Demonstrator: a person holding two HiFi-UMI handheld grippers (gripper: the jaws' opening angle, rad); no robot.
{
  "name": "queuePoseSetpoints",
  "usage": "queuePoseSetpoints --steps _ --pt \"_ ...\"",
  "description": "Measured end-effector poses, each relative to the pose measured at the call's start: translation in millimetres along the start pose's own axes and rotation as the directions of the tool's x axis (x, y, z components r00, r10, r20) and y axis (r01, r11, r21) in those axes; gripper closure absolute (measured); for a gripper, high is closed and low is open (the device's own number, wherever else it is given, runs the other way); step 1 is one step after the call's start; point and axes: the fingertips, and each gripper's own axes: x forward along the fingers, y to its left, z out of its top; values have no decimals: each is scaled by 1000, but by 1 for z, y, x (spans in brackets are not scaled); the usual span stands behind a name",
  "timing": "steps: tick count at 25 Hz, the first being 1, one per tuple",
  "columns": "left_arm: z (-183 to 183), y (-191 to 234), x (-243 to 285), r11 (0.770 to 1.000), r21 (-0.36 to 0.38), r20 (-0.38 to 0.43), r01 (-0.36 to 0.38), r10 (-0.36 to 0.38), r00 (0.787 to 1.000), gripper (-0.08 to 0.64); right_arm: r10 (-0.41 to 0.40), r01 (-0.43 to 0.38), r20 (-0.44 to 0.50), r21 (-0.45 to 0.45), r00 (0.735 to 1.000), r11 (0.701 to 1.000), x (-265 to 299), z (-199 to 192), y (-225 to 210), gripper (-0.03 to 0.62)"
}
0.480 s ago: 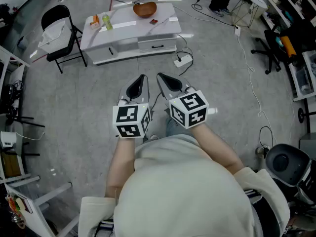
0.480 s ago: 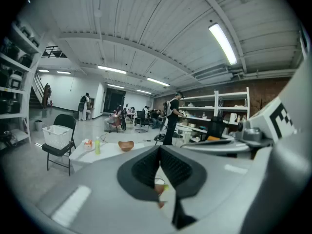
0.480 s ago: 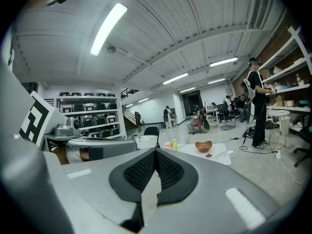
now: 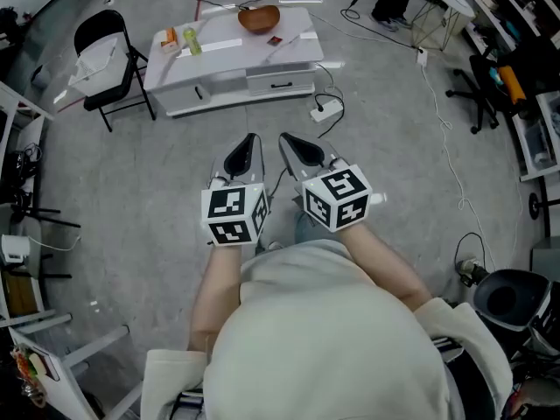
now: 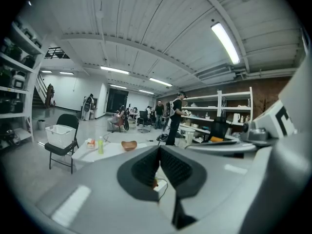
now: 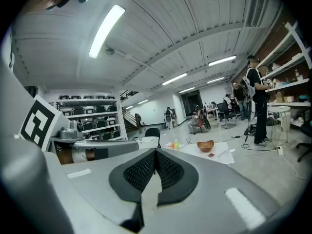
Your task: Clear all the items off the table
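Left gripper (image 4: 243, 156) has its jaws pressed together on nothing. The right gripper (image 4: 299, 147) is the same, clamped tight and empty. Both are held side by side, low in front of the person and pointing forward.

Everything to be cleared sits on the white low table (image 4: 289, 52). It lies straight ahead of the fingertips and well apart from them, with bare floor (image 4: 175, 164) between. Its long axis runs crosswise to the line of approach, left to right, so the near long edge faces the grippers. Neither gripper looks clearly nearer, though by my reading the left one lines up better with the left end.

Now the count, working along the tabletop:
- At the left edge, one small orange-and-white carton (image 4: 166, 38).
- Just beside it on the right, one green bottle (image 4: 190, 40), seen upright in the gripper views.
- Along the middle, one flat white strip (image 4: 223, 44).
- At the far edge, right of centre, one wooden bowl (image 4: 258, 17).
- Near the bowl, toward the near edge, one small red item (image 4: 274, 38), too small to name.
- Toward the right edge, a second white strip (image 4: 302, 35).

That makes six pieces by my count, and none has been cleared yet.
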Motion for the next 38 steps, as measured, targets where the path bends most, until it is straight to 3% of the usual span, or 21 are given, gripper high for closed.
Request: queuePoseSetpoints --steps 7,16,23,38 --pt "-2 10 15 998 -54 -16 19 -20 1000 552 14 -15 25 20 1000 1000 12 6 -9 595" --pt "9 9 56 998 -58 -37 36 -38 999 551 -3 3 -15 24 1000 1000 34 17 -42 594" --pt "19 20 112 998 -54 -24 19 -21 999 551 -11 11 -10 20 1000 1000 70 33 -90 595" --pt "49 44 241 994 -98 -41 -54 50 998 551 63 -62 -52 21 997 998 155 64 -191 594"
